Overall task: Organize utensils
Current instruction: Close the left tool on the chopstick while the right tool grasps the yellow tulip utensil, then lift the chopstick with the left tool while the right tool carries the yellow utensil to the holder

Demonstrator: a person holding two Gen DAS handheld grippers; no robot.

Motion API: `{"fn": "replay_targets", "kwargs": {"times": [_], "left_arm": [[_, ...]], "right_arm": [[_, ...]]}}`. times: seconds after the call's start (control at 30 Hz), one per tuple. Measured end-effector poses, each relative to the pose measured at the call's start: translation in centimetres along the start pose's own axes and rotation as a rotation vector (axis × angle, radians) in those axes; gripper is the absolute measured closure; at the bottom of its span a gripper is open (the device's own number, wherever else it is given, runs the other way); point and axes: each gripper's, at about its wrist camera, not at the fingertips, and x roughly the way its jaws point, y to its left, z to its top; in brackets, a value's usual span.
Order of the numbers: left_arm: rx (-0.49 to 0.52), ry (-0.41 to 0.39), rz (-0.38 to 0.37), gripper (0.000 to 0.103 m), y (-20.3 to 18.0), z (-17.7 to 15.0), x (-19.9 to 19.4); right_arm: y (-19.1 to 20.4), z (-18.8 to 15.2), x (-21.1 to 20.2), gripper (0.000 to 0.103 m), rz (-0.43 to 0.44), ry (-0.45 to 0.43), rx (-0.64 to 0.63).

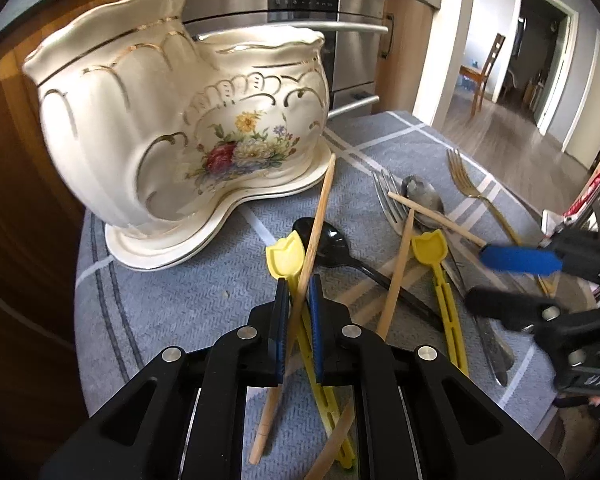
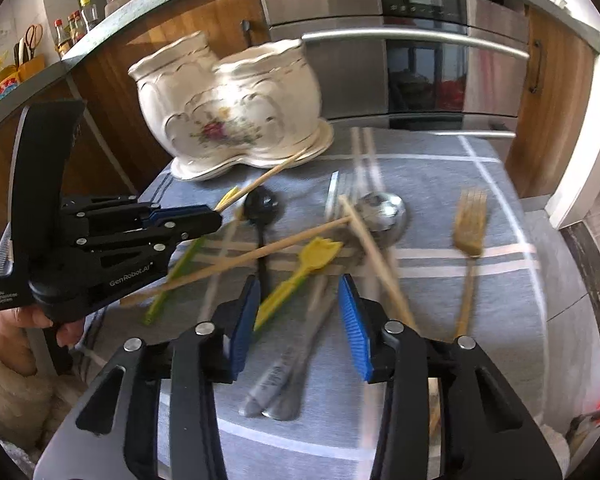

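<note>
My left gripper [image 1: 299, 284] is shut on a wooden chopstick [image 1: 320, 208] that slants up toward the cream flowered ceramic holder [image 1: 160, 120]. The right wrist view shows the left gripper [image 2: 219, 216] pinching that chopstick [image 2: 268, 176] just in front of the holder [image 2: 228, 100]. My right gripper [image 2: 300, 304] stands open, low over the pile. A yellow tulip-tipped pick [image 2: 296, 276] and silver handles [image 2: 284, 372] lie between its pads, untouched. Seen from the left wrist, the right gripper [image 1: 476, 278] hovers over the forks. Two more chopsticks [image 2: 260, 254] cross the pile.
A black spoon [image 1: 332, 244], a silver spoon [image 2: 384, 210], a gold fork [image 2: 470, 224] and another yellow pick [image 1: 284, 256] lie on the grey-blue checked cloth [image 1: 180, 300]. A steel oven [image 2: 420, 60] and wooden cabinets stand behind. A person's hand [image 2: 20, 320] holds the left gripper.
</note>
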Motion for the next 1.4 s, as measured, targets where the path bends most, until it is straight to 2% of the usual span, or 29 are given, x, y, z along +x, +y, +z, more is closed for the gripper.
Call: {"fn": "replay_targets", "kwargs": {"times": [0.13,0.37,0.43,0.5,0.57,0.8,0.9,1.1,1.4], "left_arm": [[-0.01,-0.042,-0.022,0.092,0.2,-0.3,-1.4],[-0.018,-0.097,-0.052,0.093,0.5,-0.4,-3.1],[-0.02,-0.108,-0.059,0.093,0.5,-0.4,-3.7],[-0.022,-0.114,-0.067,0.093,0.8,-0.7,-4.3],[-0.024,-0.12,-0.068,0.094,0.8,-0.7,-4.7],[-0.035,-0.133,-0.069,0.095,1.1,-0.9,-5.3],[-0.033,-0.109,-0.059,0.095,1.0,-1.0,-4.7],[-0.035,-0.004,-0.042,0.096,1.0,-1.9,-2.2],[-0.042,0.031,-0.041,0.097,0.9,-2.3,-1.2]], "right_arm": [[0.5,0.2,1.0,0.071,-0.003,0.04,0.027],[1.0,0.4,2.5,0.071,-0.009,0.103,0.076],[1.1,0.6,2.8,0.072,-0.024,0.099,0.075],[0.9,0.8,3.0,0.086,-0.033,0.094,0.095],[0.7,0.9,3.1,0.09,-0.022,0.09,0.113],[0.2,0.8,1.8,0.092,0.006,0.053,0.149],[0.3,0.6,1.6,0.092,0.011,0.054,0.15],[0.5,0.1,1.8,0.092,0.008,0.064,0.139],[0.4,0.1,2.2,0.091,0.008,0.067,0.137]]}}
